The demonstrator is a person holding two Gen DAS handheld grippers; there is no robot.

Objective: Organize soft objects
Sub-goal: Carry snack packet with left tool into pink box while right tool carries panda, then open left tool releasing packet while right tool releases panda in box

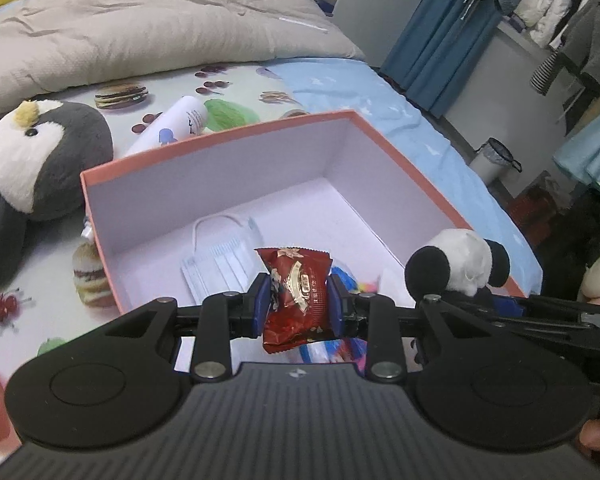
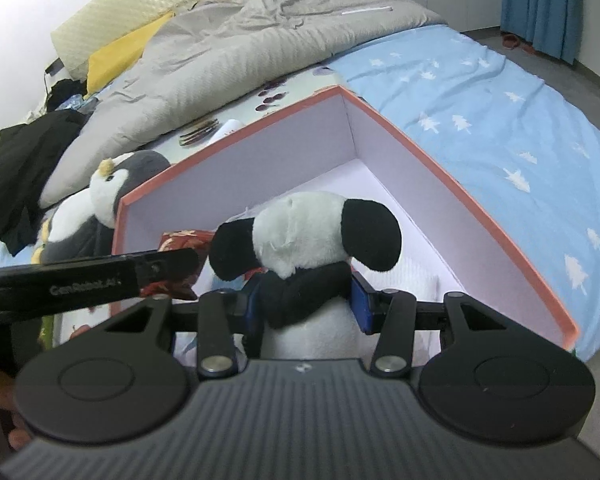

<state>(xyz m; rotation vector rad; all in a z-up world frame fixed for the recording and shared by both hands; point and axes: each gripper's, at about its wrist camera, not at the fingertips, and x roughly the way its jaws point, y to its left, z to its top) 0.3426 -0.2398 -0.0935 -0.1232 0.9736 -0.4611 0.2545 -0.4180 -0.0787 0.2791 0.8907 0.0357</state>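
A bed (image 1: 340,92) fills the scene, its far half under a rumpled grey duvet (image 1: 140,20), its right side covered by a light blue sheet (image 2: 500,120) with white trees, and its near-left part by a cloth printed with fruit and burgers (image 1: 40,272). On that cloth sits an open pink-edged box (image 1: 220,144) with pale lilac inner walls. To the left of the box lies a grey-and-white penguin plush (image 1: 40,160), touching the box's left wall in the right wrist view, and a white bottle (image 1: 172,124) lies just beyond the box's far-left rim. A small burger-shaped plush (image 1: 90,276) stands against the box's left outer wall. Inside, on the box floor, lie folded light blue face masks (image 1: 220,264) near the left wall. The right gripper (image 2: 306,292) is closed on a panda plush (image 2: 312,236), its blue pads pressing the black body while the white head and black ears rise above the fingers, over the box's near part. The left gripper (image 1: 298,302) grips a red snack packet (image 1: 296,296) upright between its blue pads, above the near part of the box, just right of the masks and left of the panda.
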